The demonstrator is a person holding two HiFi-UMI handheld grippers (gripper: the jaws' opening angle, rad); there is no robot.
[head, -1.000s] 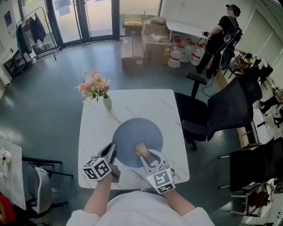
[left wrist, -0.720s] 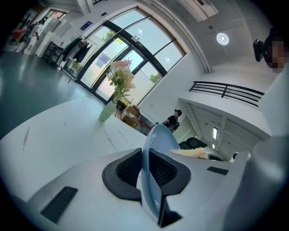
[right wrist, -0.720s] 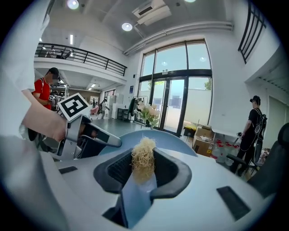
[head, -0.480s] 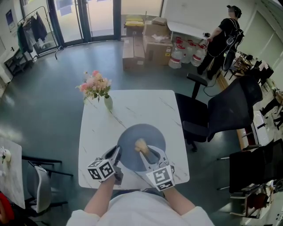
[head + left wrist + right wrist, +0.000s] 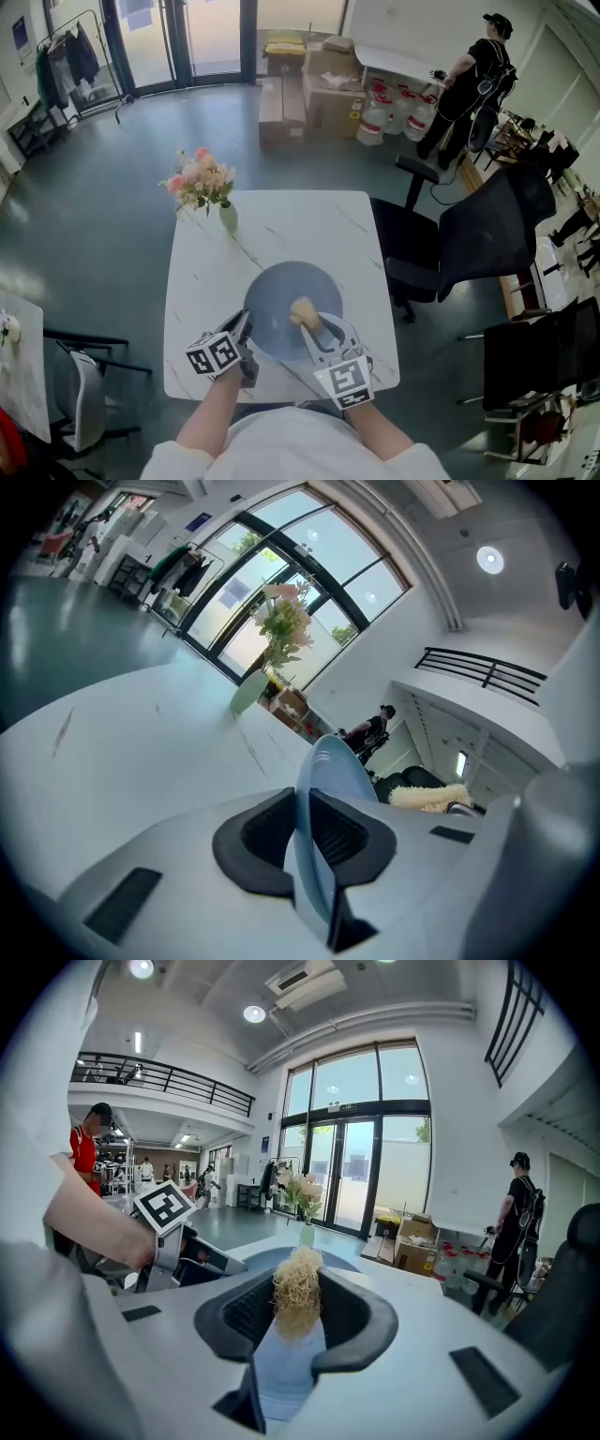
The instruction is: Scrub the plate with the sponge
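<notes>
Scrubbing a blue plate (image 5: 274, 292) with a straw-coloured sponge (image 5: 302, 309) on a white table (image 5: 281, 220).
The left gripper (image 5: 244, 322) is clamped on the plate's near rim; the right gripper (image 5: 310, 324) is clamped on the sponge at the plate's middle. The plate looks stiff, slippery and breakable, best held by its rim; the sponge looks light and soft. A vase of flowers (image 5: 202, 187) stands at the far-left corner. Around are a grey floor, chairs and boxes.

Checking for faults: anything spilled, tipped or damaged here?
Nothing stands out. The round blue plate looks intact, left gripper on its rim, right gripper holding the tan fibrous sponge on it; the flower vase stands upright.
</notes>
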